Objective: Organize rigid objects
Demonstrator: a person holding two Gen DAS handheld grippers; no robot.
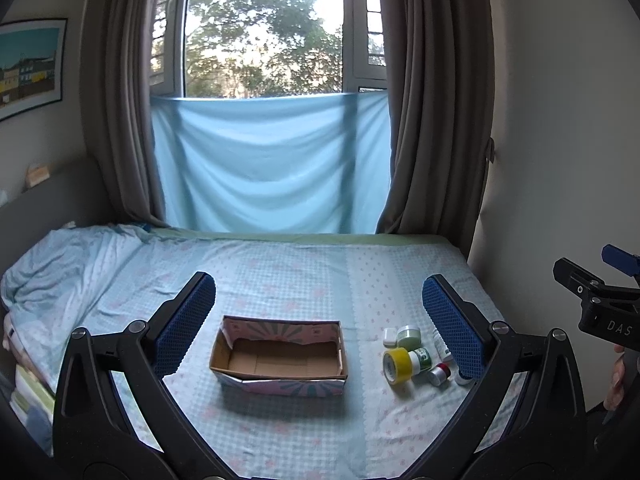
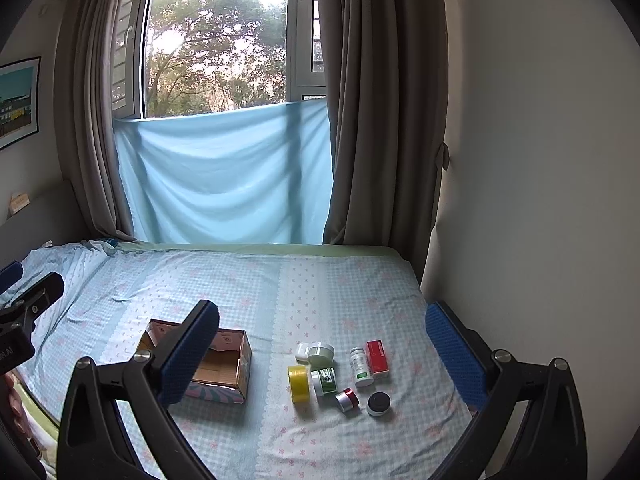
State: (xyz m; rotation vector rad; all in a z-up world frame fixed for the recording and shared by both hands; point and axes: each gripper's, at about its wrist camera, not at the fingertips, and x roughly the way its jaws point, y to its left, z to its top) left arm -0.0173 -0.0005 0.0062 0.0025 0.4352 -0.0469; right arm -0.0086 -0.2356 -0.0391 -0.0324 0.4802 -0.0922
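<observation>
Nearest in the left wrist view, the left gripper hangs above the bed with its jaws spread wide and nothing between them. Beyond them sits an empty cardboard box, open at the top. Just right of it huddles a cluster of small containers: a roll of yellow tape on edge, a pale green jar and a green-labelled bottle lying down.

From the right wrist view, the right gripper is likewise wide open and holding nothing, hovering over the same cluster. This view also shows a red carton, a white pill bottle, a red-and-silver tin and a black-lidded jar.

All look light and stiff, I'd say. The round ones may roll on the soft sheet; they are best pinched across their sides. The carton's flat faces offer the surest hold.
</observation>
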